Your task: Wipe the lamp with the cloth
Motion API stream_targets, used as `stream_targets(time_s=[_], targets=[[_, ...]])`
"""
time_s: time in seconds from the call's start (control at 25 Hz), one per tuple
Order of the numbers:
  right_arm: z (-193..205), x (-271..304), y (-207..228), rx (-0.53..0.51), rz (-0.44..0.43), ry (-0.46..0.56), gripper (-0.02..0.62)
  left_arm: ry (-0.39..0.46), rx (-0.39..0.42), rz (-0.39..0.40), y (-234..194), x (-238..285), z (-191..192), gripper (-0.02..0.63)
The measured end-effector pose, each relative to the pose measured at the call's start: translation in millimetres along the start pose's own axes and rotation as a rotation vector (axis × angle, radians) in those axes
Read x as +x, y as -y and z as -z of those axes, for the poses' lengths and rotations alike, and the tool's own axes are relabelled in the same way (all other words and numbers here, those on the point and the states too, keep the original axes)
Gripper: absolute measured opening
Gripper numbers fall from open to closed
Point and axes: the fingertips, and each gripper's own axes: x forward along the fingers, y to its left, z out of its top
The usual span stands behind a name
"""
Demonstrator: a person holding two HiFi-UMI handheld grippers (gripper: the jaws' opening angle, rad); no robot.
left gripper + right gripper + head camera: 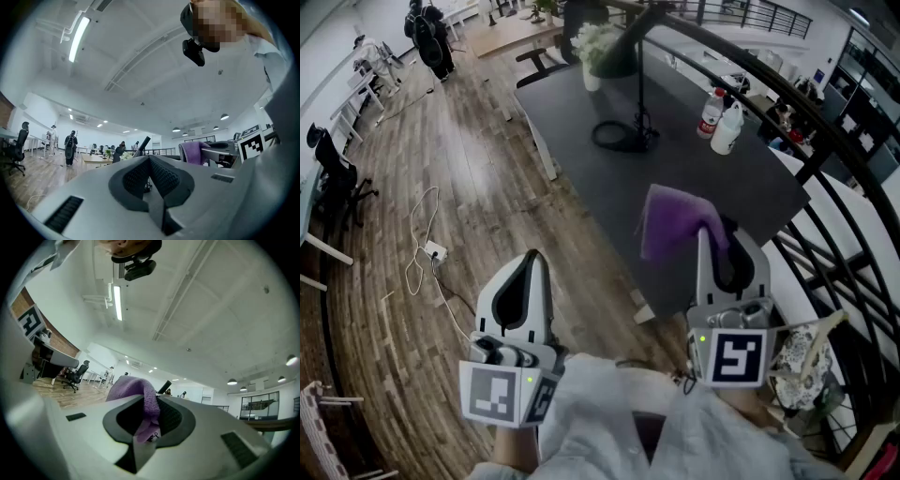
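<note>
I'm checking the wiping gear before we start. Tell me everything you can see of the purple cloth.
The cloth is purple, soft and fuzzy, like microfibre. It is pinched between the shut right tongs, bunched there, its free part flopping left over the tips. It is held in the air, seen against the dark table, touching only the tongs.

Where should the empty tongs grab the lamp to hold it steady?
Probably the thin upright pole of the lamp, just above the round base: it is slim and stands straight. The left tongs, shut now, would come from the near side.
</note>
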Motion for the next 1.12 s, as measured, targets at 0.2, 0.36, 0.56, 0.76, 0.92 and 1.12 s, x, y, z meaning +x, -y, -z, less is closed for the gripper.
stream_targets(time_s=[0.2,0.36,0.56,0.76,0.92,1.12], targets=[[2.3,-0.6,3.1,0.002,-0.005,-0.004,0.06,-0.001,-0.001,-0.006,2.3,-0.2,0.2,0.006],[1.1,0.3,3.1,0.005,-0.009,0.003,0.06,-0.007,-0.004,-0.017,0.9,-0.9,0.5,0.006],[2.8,3.3,2.5,-0.004,-0.017,-0.003,0.06,-0.021,-0.008,-0.032,-1.4,-1.4,4.2,0.006],[3.2,6.9,-1.6,-0.001,-0.018,-0.003,0.06,-0.034,-0.015,-0.04,-7.7,-3.0,9.1,0.006],[8.0,15.1,-6.3,-0.005,-0.015,-0.025,0.06,-0.034,-0.011,-0.02,-14.5,5.9,11.7,0.008],[13.9,35.6,-19.3,-0.011,0.013,-0.038,0.06,-0.036,-0.006,0.024,-35.4,22.4,20.8,0.006]])
